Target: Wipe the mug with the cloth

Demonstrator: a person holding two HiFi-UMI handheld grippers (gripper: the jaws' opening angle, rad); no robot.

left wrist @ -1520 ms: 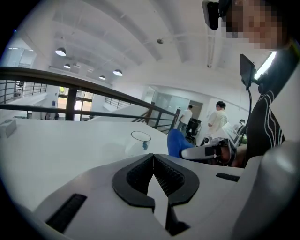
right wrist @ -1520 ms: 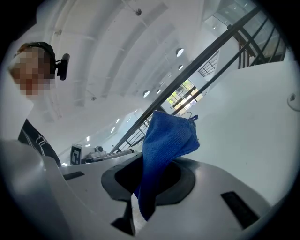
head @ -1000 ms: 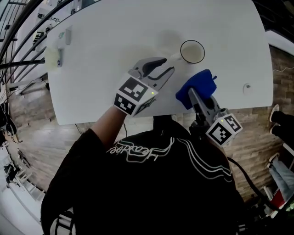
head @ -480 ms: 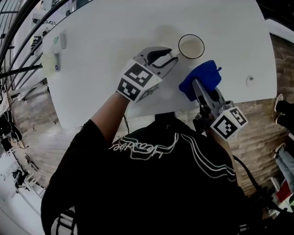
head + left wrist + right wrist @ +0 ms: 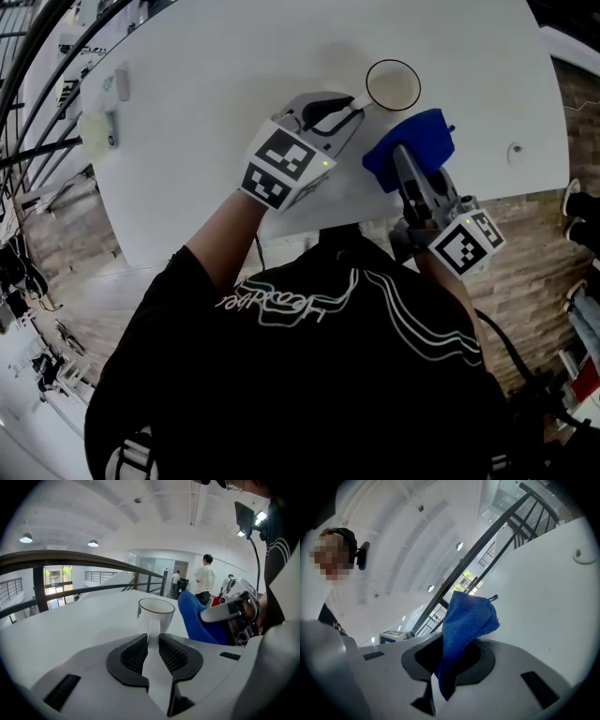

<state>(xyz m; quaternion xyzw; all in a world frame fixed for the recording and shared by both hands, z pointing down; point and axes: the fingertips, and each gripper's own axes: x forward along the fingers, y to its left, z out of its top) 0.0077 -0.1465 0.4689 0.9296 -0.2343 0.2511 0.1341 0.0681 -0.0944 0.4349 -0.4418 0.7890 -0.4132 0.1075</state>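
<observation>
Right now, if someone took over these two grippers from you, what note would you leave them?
Left gripper: jaws closing on the handle of the mug, which sits between them. The mug stands upright on the table.
Right gripper: shut on the cloth, held up close beside the mug.
Done: cloth picked up, mug nearly gripped.
Left: finish the grip on the handle, then wipe the mug; wiping has not begun.

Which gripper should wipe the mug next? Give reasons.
Right. The right gripper holds the cloth beside the mug. The left gripper is closing its jaws on the handle, so it suits steadying.
</observation>
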